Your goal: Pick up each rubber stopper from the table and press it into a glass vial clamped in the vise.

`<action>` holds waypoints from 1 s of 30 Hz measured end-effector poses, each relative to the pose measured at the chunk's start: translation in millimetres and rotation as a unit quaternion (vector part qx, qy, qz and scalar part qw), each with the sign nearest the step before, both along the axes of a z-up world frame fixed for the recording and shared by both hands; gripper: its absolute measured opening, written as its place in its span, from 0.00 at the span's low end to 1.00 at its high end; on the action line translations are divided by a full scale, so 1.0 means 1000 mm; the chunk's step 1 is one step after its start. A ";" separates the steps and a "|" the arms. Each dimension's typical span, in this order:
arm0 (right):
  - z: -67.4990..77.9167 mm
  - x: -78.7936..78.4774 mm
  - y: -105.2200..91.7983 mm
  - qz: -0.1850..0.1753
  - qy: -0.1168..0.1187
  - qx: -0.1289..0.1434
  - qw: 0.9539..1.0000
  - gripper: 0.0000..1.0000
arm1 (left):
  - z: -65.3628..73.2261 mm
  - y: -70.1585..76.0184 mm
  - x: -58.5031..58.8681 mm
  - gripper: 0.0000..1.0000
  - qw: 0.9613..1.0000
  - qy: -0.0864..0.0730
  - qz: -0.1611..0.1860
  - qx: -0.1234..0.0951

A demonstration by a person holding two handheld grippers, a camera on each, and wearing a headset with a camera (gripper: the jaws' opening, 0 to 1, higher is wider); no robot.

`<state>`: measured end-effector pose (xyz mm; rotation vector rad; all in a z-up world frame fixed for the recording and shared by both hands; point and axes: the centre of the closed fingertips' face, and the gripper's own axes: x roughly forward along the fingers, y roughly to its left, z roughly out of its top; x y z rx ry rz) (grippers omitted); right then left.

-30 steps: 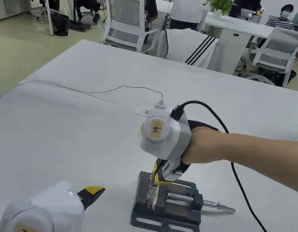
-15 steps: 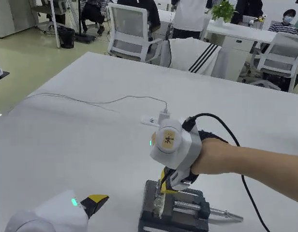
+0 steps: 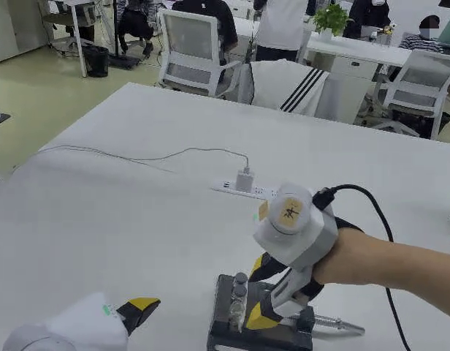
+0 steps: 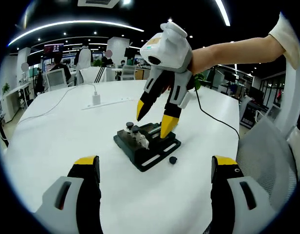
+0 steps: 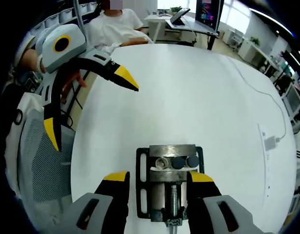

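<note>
Yellow at the tips, the right claw (image 4: 155, 117) is seen spread open and lifted clear above the vise (image 4: 149, 150), with nothing gripped. Half a second ago, and a full second ago, its tips were drawn together and pressed down at the top of a vial in the clamped row. The release and the rise are taken to mean that a stopper has just been seated and let go.

In the right gripper view three vials are held in a row between the vise faces. A capped vial (image 5: 178, 162) and a second capped vial (image 5: 192, 160) are closed with dark rubber. The third vial (image 5: 162, 162) looks unstoppered, though it is too small for this to be told for certain.

A loose stopper (image 4: 173, 159) is left lying on the white desk (image 4: 52, 126), just beside the vise base, on the side nearer the left claw (image 4: 155, 161). That claw is held open and empty, low over the desk near the vise, much where it was before. By this reading, one stopper remains to be picked up and one vial to be closed.
</note>
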<state>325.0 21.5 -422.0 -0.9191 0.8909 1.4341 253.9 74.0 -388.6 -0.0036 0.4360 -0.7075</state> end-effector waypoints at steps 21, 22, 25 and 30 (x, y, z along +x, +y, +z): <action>-0.002 -0.039 -0.018 -0.029 0.008 0.045 0.999 0.65 | 0.001 0.004 -0.008 0.94 1.000 -0.006 -0.004 0.004; -0.004 -0.042 -0.019 -0.028 0.009 0.044 0.999 0.64 | 0.000 0.003 -0.009 0.94 1.000 -0.005 -0.005 0.002; -0.010 -0.051 -0.021 -0.021 0.011 0.038 0.999 0.63 | -0.002 0.002 -0.012 0.94 1.000 -0.004 -0.008 0.000; -0.019 -0.058 -0.021 -0.013 0.020 0.038 0.999 0.56 | -0.006 0.002 -0.015 0.94 1.000 0.000 -0.010 -0.005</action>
